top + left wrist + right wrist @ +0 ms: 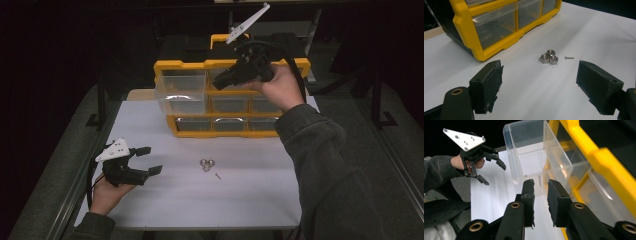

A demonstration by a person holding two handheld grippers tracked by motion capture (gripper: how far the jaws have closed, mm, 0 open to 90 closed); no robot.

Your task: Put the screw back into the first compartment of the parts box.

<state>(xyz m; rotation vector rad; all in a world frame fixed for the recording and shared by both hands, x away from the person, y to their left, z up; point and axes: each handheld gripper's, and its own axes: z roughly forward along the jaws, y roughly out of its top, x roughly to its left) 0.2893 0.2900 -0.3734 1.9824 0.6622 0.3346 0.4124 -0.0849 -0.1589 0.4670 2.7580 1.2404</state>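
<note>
A yellow organizer (180, 64) with clear drawers stands at the back of the white table (235, 200). Its top-left drawer (180, 92) is pulled out. My right gripper (220, 82) hovers in front of the organizer's upper row, next to that drawer. In the right gripper view its jaws (541, 187) stand a narrow gap apart with nothing between them, and a small screw (539, 180) shows inside the clear drawer (529, 152). My left gripper (151, 160) rests wide open at the table's left. Three nuts (549, 57) and a screw (569, 57) lie ahead of it.
The nuts (206, 164) and loose screw (218, 175) lie mid-table in front of the organizer (481, 47). A black case sits behind the organizer. The table's edges drop off to a dark floor on both sides.
</note>
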